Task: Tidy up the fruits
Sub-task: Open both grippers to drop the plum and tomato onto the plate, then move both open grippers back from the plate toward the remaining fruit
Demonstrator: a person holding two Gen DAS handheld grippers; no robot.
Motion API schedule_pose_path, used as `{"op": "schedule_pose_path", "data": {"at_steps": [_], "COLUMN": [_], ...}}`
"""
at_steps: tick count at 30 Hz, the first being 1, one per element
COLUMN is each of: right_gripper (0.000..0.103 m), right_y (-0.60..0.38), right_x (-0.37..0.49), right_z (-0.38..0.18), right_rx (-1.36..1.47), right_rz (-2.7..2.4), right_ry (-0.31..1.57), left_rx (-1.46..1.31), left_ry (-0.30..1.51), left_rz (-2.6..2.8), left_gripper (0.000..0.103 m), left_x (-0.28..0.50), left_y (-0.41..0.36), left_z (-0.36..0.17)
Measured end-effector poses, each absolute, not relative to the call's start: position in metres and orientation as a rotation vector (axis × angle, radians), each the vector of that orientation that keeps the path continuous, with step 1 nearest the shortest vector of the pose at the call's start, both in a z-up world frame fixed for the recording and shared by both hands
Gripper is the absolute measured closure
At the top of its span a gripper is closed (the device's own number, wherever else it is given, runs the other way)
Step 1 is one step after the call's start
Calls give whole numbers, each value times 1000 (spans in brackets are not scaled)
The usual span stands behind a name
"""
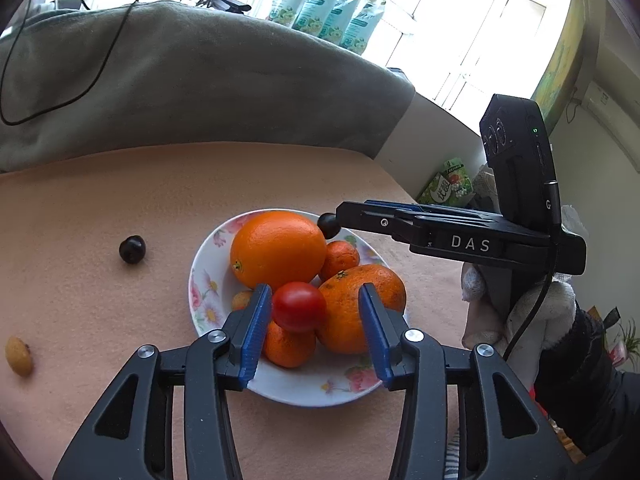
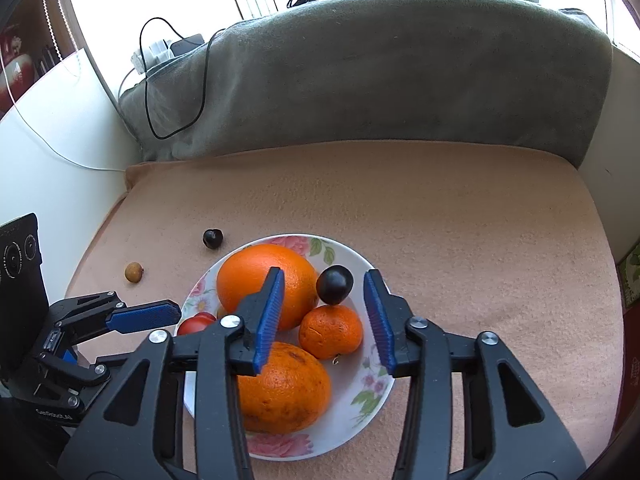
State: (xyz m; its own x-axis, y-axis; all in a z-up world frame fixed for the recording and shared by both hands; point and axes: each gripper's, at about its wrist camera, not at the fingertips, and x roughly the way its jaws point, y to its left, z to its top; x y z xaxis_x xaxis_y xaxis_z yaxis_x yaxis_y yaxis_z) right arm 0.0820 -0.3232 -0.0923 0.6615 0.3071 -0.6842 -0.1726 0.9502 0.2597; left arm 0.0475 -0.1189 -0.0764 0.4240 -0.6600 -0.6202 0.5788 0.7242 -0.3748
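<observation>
Going L to R in the left wrist view: small yellow-brown fruit (image 1: 19,356) sits alone on the peach cloth (image 1: 100,208) near the edge, then a dark plum (image 1: 132,249) also loose on the cloth, well apart from the plate. Floral plate (image 1: 198,280) in the middle w/ a big orange (image 1: 278,248), a rough-skinned orange (image 1: 362,308) beside it, two small mandarins, and a red tomato (image 1: 298,306) perched on top of the pile. Left gripper (image 1: 316,316) is released, jaws wide, tomato between them; can't tell if the left pad touches it.

Right gripper (image 2: 324,312) hangs over the plate's far side, also spread open, w/ a second dark plum (image 2: 334,284) sitting on a mandarin (image 2: 331,332) between the blue pads, not pinched. Gloved hand (image 1: 516,320) holds it.
</observation>
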Motion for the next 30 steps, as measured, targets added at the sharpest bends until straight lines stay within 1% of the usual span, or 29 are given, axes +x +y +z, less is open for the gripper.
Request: {"op": "schedule_pose_path", "data": {"at_steps": [3, 5, 6, 7, 9, 10, 15, 19, 30], "right_gripper": [46, 38, 31, 26, 24, 23, 22, 18, 17], "right_y": [-324, -324, -325, -324, -323, -322, -319, -315, -299], "right_x": [81, 80, 79, 78, 77, 76, 72, 70, 67], "right_z": [-89, -87, -86, -85, -83, -81, -76, -72, -66], "right_rx": [188, 190, 191, 193, 192, 189, 185, 181, 158], "right_rz": [274, 270, 269, 269, 271, 271, 267, 270, 283], "right_ry": [792, 786, 782, 778, 772, 769, 760, 753, 747], "left_rx": [-105, -98, -94, -90, -73, -60, -46, -38, -27], "left_ry": [821, 817, 813, 809, 805, 804, 807, 805, 779], "left_rz": [-770, -765, -763, -763, -754, -743, -696, -658, -599], "left_gripper": [48, 43, 39, 34, 28, 27, 27, 27, 27], "left_x": [47, 46, 45, 44, 42, 41, 43, 42, 40], "left_y": [-118, -116, -116, -116, -115, -115, -111, -102, -90], "left_z": [-75, -75, -75, -74, -73, -73, -73, -72, -67]}}
